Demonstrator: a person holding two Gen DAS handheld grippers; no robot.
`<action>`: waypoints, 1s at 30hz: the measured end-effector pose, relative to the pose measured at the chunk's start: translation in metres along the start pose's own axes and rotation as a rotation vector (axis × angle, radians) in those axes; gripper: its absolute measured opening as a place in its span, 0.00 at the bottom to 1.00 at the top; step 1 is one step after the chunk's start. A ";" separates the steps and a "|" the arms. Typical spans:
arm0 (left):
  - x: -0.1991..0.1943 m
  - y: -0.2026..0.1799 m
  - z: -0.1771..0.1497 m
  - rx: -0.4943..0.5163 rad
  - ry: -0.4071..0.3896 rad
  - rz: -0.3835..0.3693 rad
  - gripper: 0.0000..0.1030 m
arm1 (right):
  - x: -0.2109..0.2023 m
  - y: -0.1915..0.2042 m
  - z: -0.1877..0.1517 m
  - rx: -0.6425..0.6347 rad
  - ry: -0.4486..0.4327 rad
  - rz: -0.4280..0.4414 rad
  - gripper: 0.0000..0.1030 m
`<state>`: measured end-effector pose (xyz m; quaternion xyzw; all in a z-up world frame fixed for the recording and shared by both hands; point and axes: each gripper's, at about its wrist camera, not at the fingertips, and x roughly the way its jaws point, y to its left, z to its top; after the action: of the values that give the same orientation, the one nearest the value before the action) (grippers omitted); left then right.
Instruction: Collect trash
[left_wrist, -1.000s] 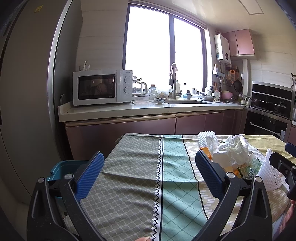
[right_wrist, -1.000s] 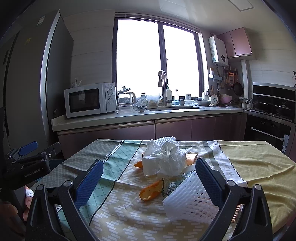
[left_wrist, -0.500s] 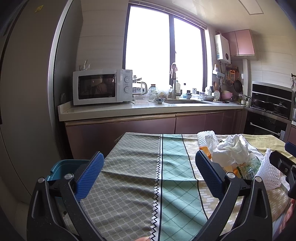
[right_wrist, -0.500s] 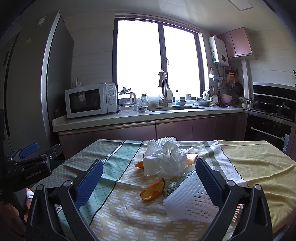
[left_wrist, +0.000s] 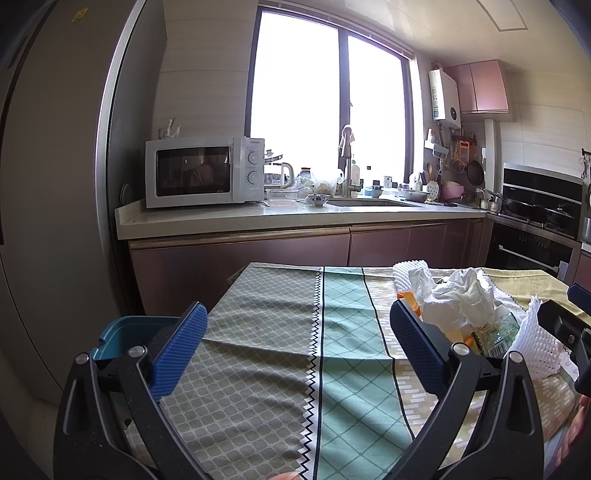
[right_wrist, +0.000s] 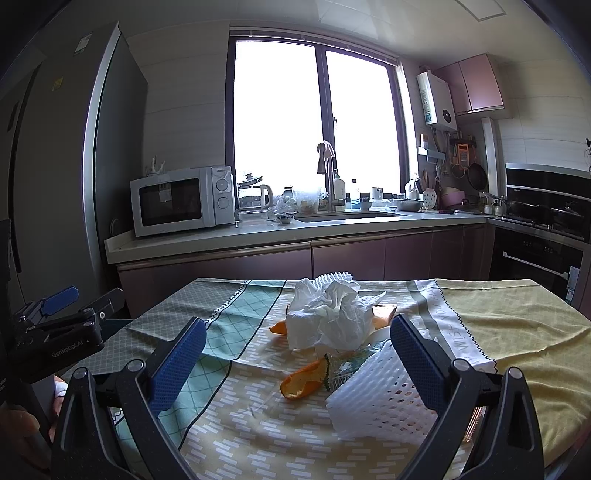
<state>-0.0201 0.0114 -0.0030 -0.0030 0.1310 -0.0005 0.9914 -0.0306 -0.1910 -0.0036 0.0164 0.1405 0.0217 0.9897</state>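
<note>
Nothing shifted since before, left tongs (left_wrist: 295, 347) wide over tablecloth (left_wrist: 266, 354), right tongs (right_wrist: 297, 350) wide before crumpled tissue (right_wrist: 328, 317)

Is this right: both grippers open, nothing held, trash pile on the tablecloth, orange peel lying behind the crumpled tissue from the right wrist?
Not quite. In the right wrist view the orange peel lies in front of the crumpled tissue, nearer the camera. The rest holds: left gripper and right gripper are open and empty, and the trash sits on the tablecloth.
</note>
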 end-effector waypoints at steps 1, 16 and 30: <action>0.000 0.000 0.000 0.000 0.000 -0.001 0.95 | 0.000 0.000 0.000 0.001 0.000 0.001 0.94; 0.002 -0.002 -0.003 -0.003 0.008 -0.010 0.95 | 0.002 0.002 -0.001 0.003 0.001 0.002 0.94; 0.008 -0.005 -0.003 -0.004 0.021 -0.027 0.95 | 0.005 0.000 -0.003 0.008 0.007 0.007 0.94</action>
<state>-0.0131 0.0066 -0.0082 -0.0068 0.1414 -0.0139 0.9898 -0.0265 -0.1906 -0.0076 0.0208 0.1441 0.0245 0.9890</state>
